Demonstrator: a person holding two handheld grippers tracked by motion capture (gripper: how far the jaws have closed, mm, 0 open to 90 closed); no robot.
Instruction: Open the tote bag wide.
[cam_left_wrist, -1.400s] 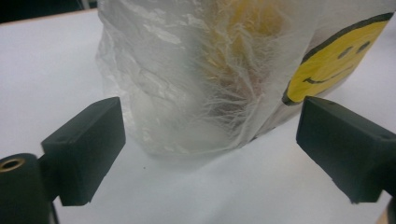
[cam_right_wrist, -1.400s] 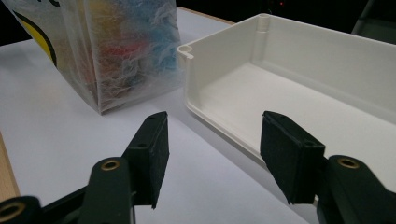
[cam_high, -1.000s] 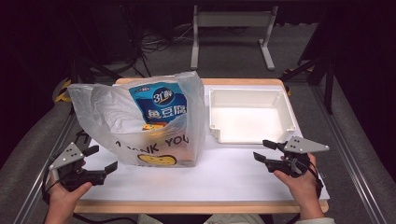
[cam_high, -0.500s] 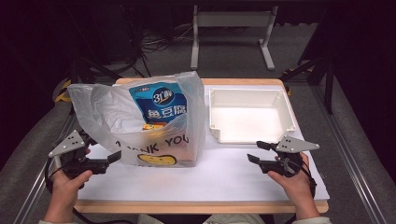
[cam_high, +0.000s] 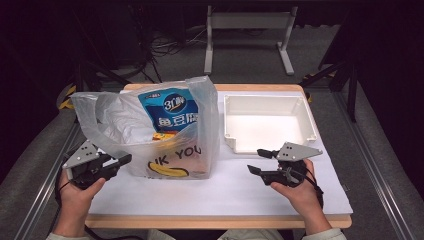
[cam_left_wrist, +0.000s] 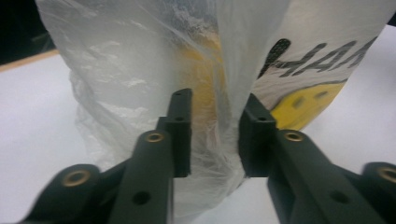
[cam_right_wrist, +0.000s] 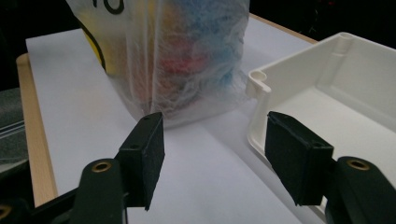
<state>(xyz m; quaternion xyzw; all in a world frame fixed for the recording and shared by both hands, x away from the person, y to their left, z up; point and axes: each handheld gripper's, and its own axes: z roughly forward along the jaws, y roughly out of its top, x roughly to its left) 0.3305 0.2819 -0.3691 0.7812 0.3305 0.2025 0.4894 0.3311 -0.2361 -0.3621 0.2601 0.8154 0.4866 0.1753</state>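
A translucent plastic bag (cam_high: 165, 150) with a yellow smiley and black lettering stands on the white sheet, a blue snack packet (cam_high: 175, 112) upright inside it. My left gripper (cam_high: 124, 160) is at the bag's lower left corner. Its jaws have just been closing and now pinch a fold of the bag (cam_left_wrist: 210, 93) between the pads (cam_left_wrist: 180, 135). My right gripper (cam_high: 255, 160) hovers open to the right of the bag, pointing left. Between its pads (cam_right_wrist: 142, 156) lies bare sheet, with the bag (cam_right_wrist: 187, 56) ahead and the tray's corner (cam_right_wrist: 259, 88) to the right.
A white rectangular tray (cam_high: 270, 99) sits at the back right, beside the bag. The white sheet (cam_high: 225, 192) covers a wooden table whose front edge (cam_high: 215, 220) runs near the person's hands. Dark floor, cables and a metal stand lie beyond.
The left jaws have gone from wide open to closed on the bag's lower left corner. The right gripper has slid left across the sheet, closer to the bag.
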